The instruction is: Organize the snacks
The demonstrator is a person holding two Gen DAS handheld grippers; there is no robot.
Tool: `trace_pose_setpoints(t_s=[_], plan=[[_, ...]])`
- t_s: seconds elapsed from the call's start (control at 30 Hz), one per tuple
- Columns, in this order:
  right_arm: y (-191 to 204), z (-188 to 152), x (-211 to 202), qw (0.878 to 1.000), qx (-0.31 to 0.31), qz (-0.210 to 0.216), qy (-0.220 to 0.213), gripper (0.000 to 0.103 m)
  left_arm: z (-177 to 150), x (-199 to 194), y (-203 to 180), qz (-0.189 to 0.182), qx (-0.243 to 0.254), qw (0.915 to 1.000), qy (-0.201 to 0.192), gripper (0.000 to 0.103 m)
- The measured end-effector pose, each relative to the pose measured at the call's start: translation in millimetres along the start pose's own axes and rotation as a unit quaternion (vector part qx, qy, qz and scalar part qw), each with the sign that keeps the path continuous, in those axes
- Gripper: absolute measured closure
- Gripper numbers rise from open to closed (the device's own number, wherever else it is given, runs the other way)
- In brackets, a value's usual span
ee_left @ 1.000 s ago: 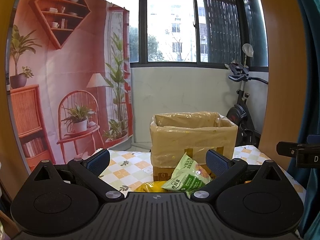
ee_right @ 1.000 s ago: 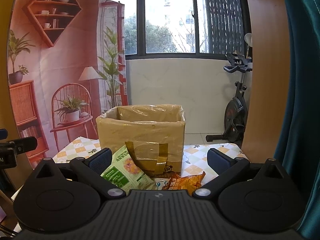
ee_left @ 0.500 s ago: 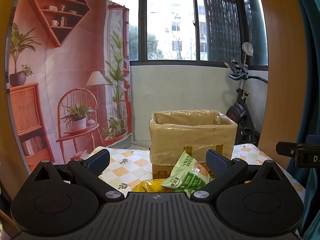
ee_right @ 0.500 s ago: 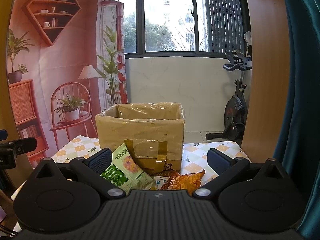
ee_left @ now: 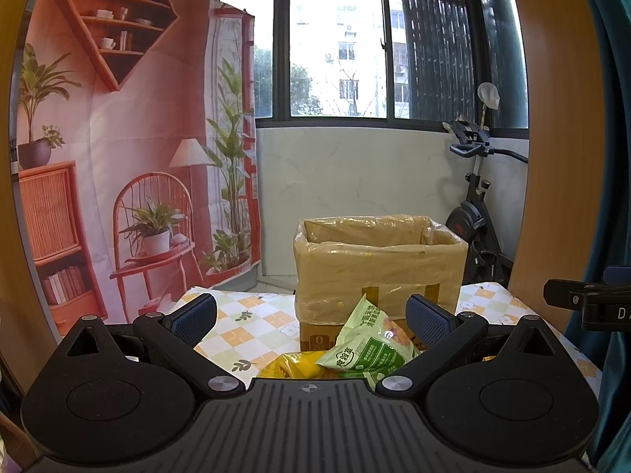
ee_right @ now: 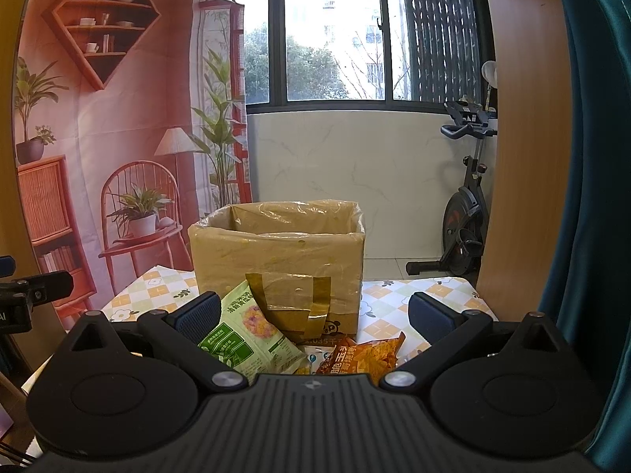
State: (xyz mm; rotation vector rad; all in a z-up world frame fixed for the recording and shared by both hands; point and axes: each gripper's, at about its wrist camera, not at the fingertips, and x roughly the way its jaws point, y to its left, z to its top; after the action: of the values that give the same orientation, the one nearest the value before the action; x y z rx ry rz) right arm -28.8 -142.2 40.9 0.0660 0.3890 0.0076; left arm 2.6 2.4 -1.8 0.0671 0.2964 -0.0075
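An open cardboard box (ee_left: 378, 268) lined with clear plastic stands on the checked table (ee_left: 252, 331); it also shows in the right wrist view (ee_right: 280, 264). A green snack bag (ee_left: 366, 347) leans in front of it, with a yellow bag (ee_left: 292, 366) beside it. In the right wrist view the green bag (ee_right: 248, 335) lies left of an orange chip bag (ee_right: 363, 354). My left gripper (ee_left: 311, 311) is open and empty, just short of the bags. My right gripper (ee_right: 313, 309) is open and empty above the bags.
A printed backdrop (ee_left: 118, 157) hangs at the left. An exercise bike (ee_left: 473, 205) stands behind the table at the right. A wooden panel (ee_right: 524, 138) and a teal curtain (ee_right: 591, 197) are at the right. The other gripper's body shows at the frame edge (ee_left: 587, 303).
Both grippers have tilted or dropped slightly; the box and the bags sit a little higher in both views. Both stay open and empty.
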Motion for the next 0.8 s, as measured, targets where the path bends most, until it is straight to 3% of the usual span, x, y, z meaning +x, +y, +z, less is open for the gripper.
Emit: trace_pose_setpoints(t_s=[0.4,0.67,0.8], plan=[[0,-2,1,1.0,0.007,0.003,-0.003,0.0,-3,3,2,0.002,-0.007,1.0,0.006,0.0],[-6,-9,9,1.0,0.016,0.016,-0.02,0.0,-11,25,15,0.049,-0.004,0.9985,0.025,0.0],[-6,-18,28,1.0,0.018,0.015,-0.009,0.0,-15,40,21,0.08,0.009,0.996,0.037,0.0]])
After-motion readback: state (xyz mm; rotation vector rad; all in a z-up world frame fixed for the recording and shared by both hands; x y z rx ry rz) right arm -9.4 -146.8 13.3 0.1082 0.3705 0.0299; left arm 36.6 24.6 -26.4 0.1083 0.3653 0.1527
